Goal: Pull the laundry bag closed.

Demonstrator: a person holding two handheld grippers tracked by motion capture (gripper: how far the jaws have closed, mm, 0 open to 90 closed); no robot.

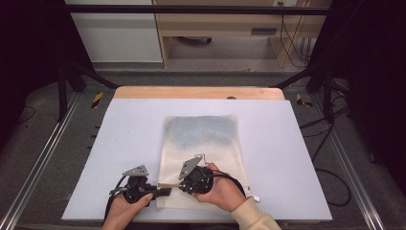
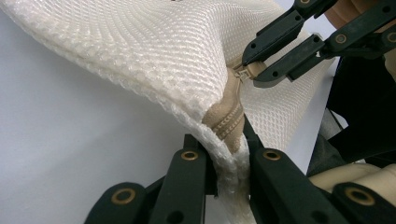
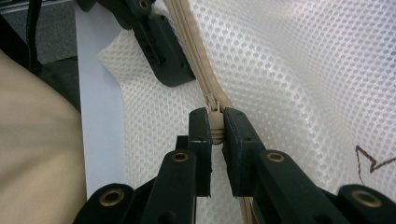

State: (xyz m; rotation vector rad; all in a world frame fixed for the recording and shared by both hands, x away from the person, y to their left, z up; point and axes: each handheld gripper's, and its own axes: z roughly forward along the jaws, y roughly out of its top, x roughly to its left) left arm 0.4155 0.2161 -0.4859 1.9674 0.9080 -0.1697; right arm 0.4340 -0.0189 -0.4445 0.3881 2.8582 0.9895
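A white mesh bag (image 1: 206, 143) with a beige zipper (image 3: 189, 35) lies flat on the pale table (image 1: 134, 129). My left gripper (image 1: 165, 191) is shut on the bag's near corner, pinching the mesh and the zipper's end (image 2: 229, 119) between its jaws (image 2: 224, 144). My right gripper (image 1: 181, 185) reaches in from the right, shut on the small beige zipper pull (image 3: 215, 122), which sits squeezed between its pads (image 3: 215, 116). The two grippers face each other a short way apart along the bag's near edge; the left gripper view has the right gripper (image 2: 254, 70) on the pull (image 2: 252, 71).
A wooden strip (image 1: 198, 92) runs along the table's far edge. Metal rails (image 1: 43, 153) flank the table on both sides, with cables (image 1: 330, 167) on the floor at the right. Wooden furniture (image 1: 215, 28) stands beyond. The bag carries a dark printed outline (image 3: 369, 163).
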